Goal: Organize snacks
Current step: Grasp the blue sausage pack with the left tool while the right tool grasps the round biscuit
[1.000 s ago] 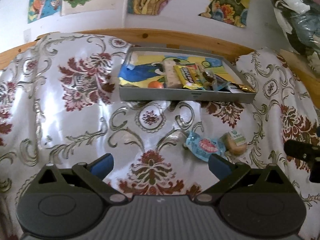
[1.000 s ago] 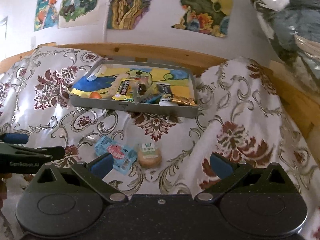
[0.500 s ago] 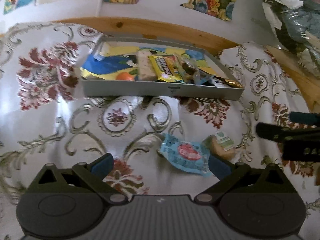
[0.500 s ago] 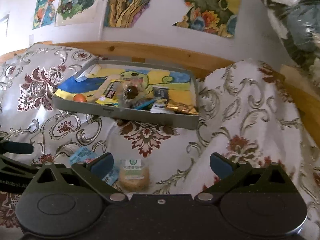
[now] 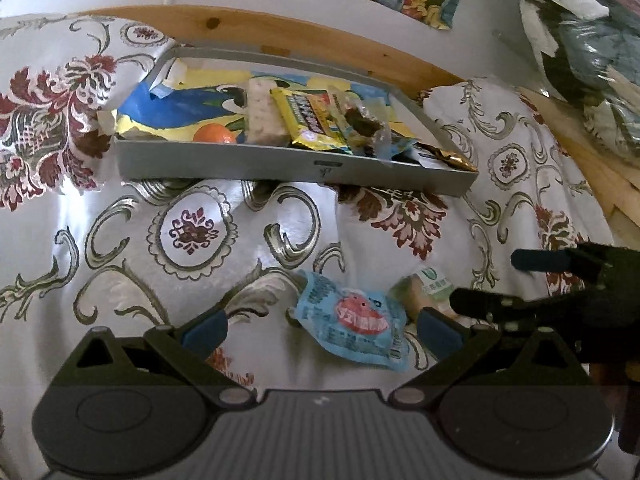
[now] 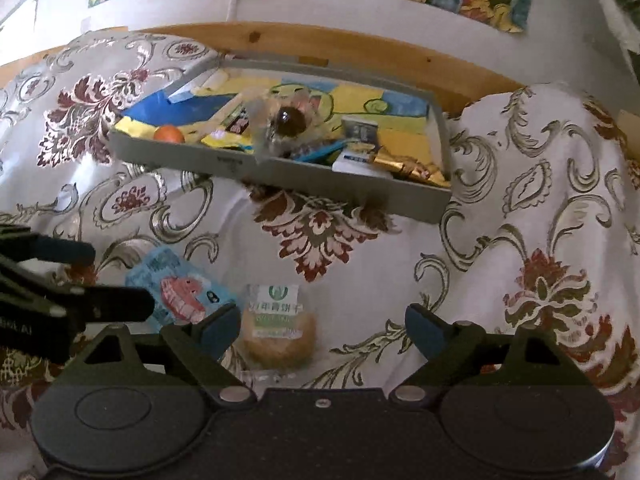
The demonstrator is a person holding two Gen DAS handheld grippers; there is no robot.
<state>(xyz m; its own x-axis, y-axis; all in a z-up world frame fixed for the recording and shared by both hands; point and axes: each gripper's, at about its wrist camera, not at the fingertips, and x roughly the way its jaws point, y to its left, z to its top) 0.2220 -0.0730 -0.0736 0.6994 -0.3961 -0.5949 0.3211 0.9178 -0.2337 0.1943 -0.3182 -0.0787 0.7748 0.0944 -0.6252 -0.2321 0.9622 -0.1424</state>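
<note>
A light blue snack packet (image 5: pixel 352 326) with a pink picture lies on the patterned cloth, between the open fingers of my left gripper (image 5: pixel 320 330). Beside it on the right sits a round wrapped biscuit (image 6: pixel 278 330) with a green-and-white label, just inside the left finger of my open right gripper (image 6: pixel 320 326). The blue packet (image 6: pixel 178 290) shows left of the biscuit in the right wrist view, and the biscuit (image 5: pixel 424 288) shows in the left wrist view. A grey tray (image 5: pixel 280 168) farther back holds several snacks and an orange. Each gripper appears at the edge of the other's view.
The grey tray (image 6: pixel 344 192) rests against a wooden rail (image 6: pixel 360 46) at the back of the cloth. The cloth bulges up in a fold (image 6: pixel 560 160) to the right of the tray. A plastic-wrapped bundle (image 5: pixel 580 40) sits at the far right.
Both grippers have moved forward and lower toward the two loose snacks. The blue packet now lies between the left fingers and the biscuit sits near the right gripper's left finger.
</note>
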